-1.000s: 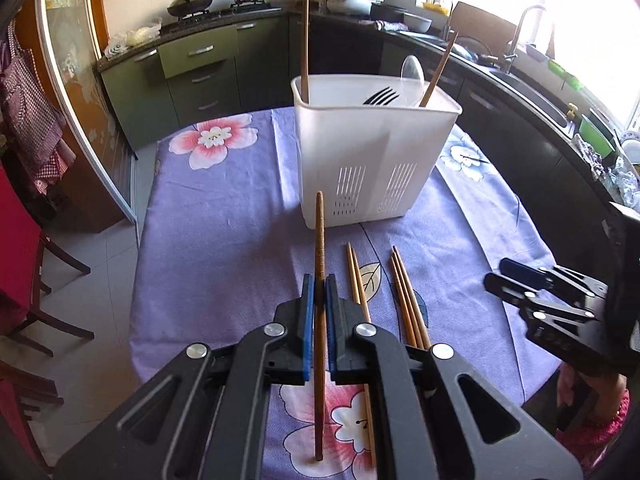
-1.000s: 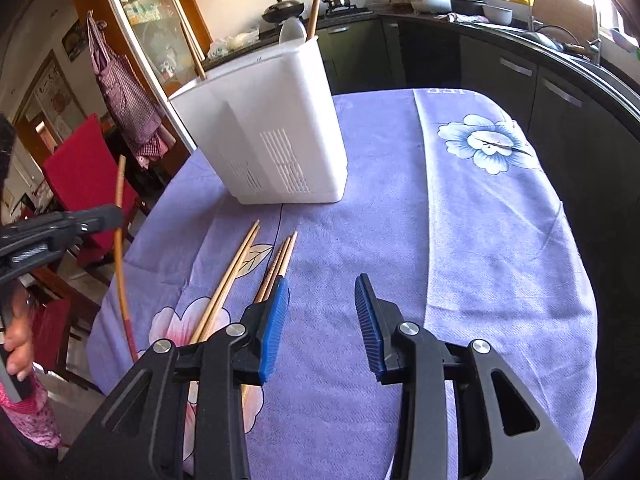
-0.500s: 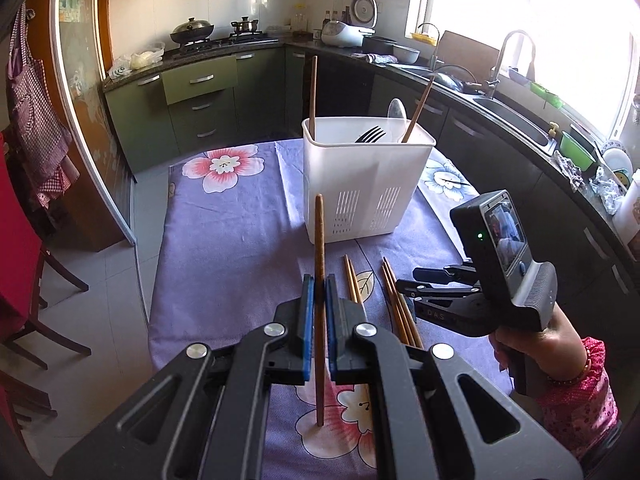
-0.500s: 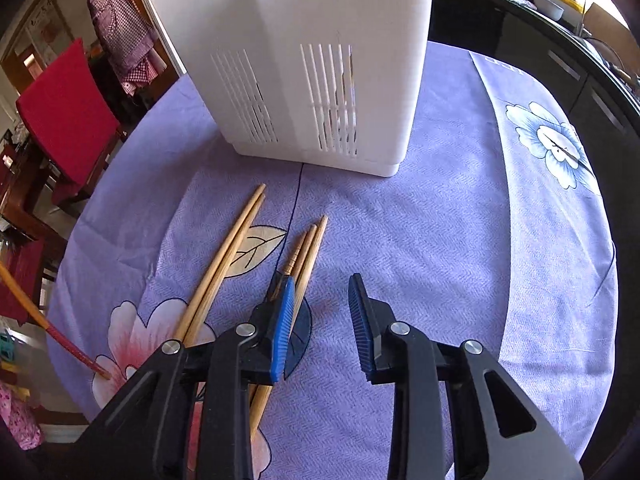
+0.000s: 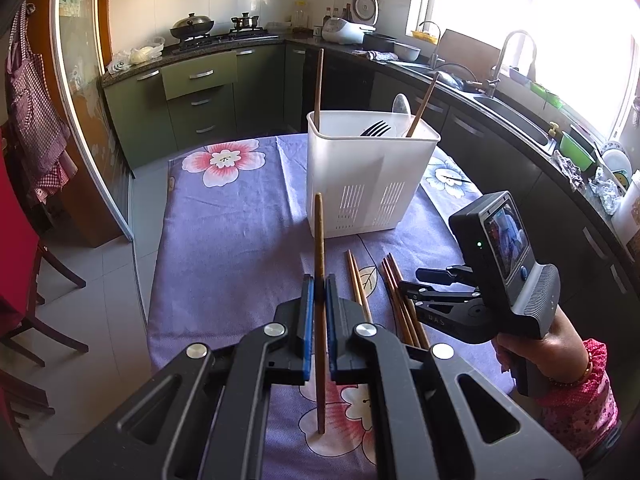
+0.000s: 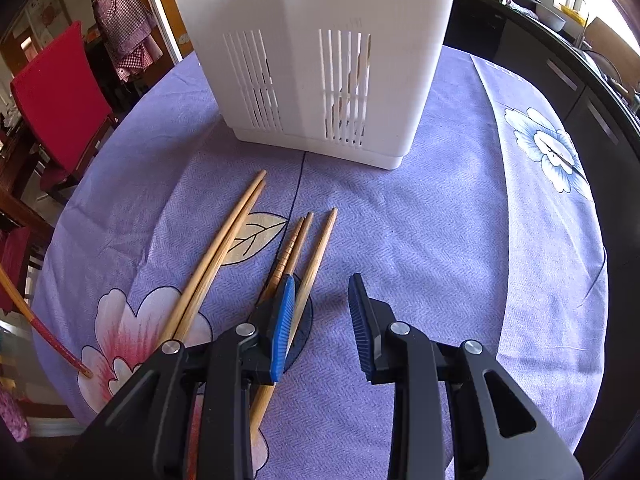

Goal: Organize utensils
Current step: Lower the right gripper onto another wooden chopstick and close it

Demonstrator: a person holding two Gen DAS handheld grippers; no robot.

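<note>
A dark chopstick [image 5: 319,240] is pinched by the left gripper [image 5: 319,292] above the purple flowered tablecloth [image 6: 440,240]. The right gripper [image 6: 320,304] is held spread over loose chopsticks [image 6: 308,256], before the white utensil holder [image 5: 360,176]; green kitchen cabinets [image 5: 192,96] are seen behind.

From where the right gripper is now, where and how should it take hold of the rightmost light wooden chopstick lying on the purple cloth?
Grip the light wooden chopstick at mid-shaft, coming from above with the fingers on either side of it. It lies flat and slightly apart from the two beside it, and one blue pad of the right gripper is already over it, so shift left first; the tapered tip would slip.
</note>
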